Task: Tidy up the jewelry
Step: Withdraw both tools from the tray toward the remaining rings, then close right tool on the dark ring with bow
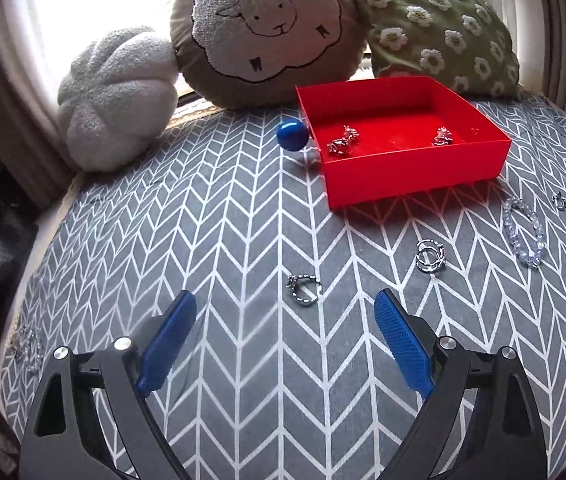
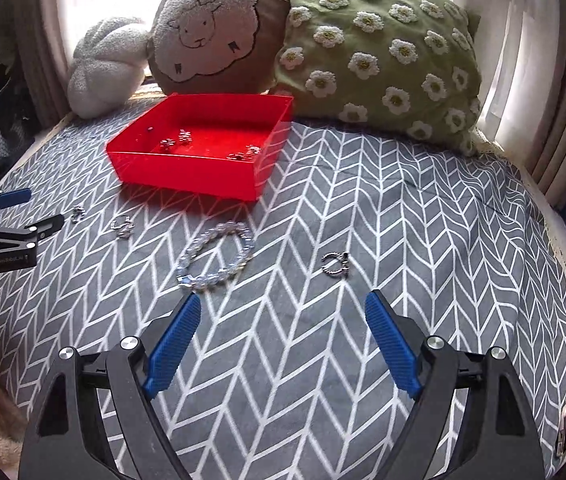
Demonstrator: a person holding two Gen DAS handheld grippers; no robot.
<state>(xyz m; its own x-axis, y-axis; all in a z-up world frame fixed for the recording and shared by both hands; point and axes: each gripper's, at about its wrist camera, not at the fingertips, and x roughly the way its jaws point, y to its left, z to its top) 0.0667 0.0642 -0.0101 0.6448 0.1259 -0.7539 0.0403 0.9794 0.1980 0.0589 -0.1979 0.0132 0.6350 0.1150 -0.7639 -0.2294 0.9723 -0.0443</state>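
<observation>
A grey cushioned surface with white herringbone lines (image 2: 363,208) fills a curtained window nook, with three pillows along its back edge. The square red plastic tray (image 2: 187,184) sits near that edge, holding small silver pieces. A clear beaded bracelet (image 2: 219,256) lies before it as a slightly stretched ring, long axis running toward the tray. A silver ring (image 1: 303,289) lies flat just ahead of the left gripper (image 1: 285,314). The right gripper (image 2: 283,316) is spread wide and empty, as is the left.

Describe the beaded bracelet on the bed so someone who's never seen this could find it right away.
Start at the red tray on the grey chevron bedspread in front of the cushions. The beaded bracelet lies flat on the fabric just in front of the tray, outside it. It is a big loop of clear, pale blue beads, while the pieces around it are small silver metal rings.
</observation>
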